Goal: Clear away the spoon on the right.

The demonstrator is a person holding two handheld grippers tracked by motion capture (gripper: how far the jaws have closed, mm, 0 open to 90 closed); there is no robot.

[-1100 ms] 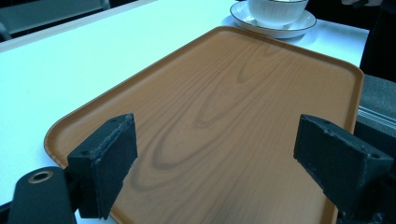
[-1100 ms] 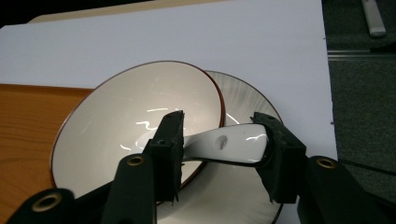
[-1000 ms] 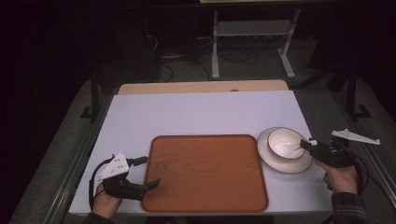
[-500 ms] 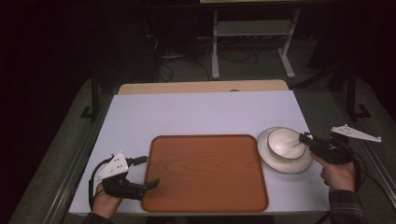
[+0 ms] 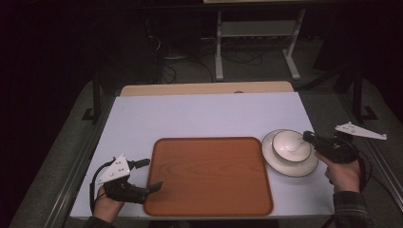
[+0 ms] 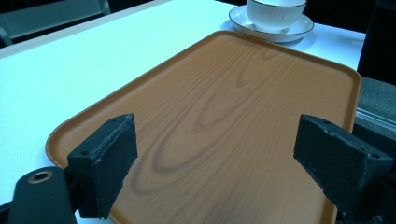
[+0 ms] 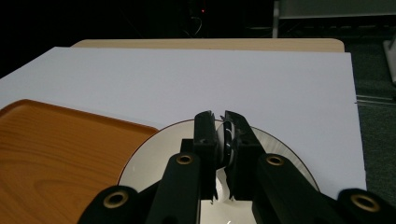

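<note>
Between right gripper (image 7: 222,122) pads, cup handle (image 7: 227,140) upright.

The cup (image 7: 226,140) is mostly hidden behind the right gripper (image 7: 220,122), whose jaws have just been closing on its rim; the saucer (image 7: 154,154) is cut off at the near edge.

No writing, label, brand, number or sign can be read on anything on the table

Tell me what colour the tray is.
The tray is orange-brown with a wood-grain pattern, clearest in the left gripper view.
</note>
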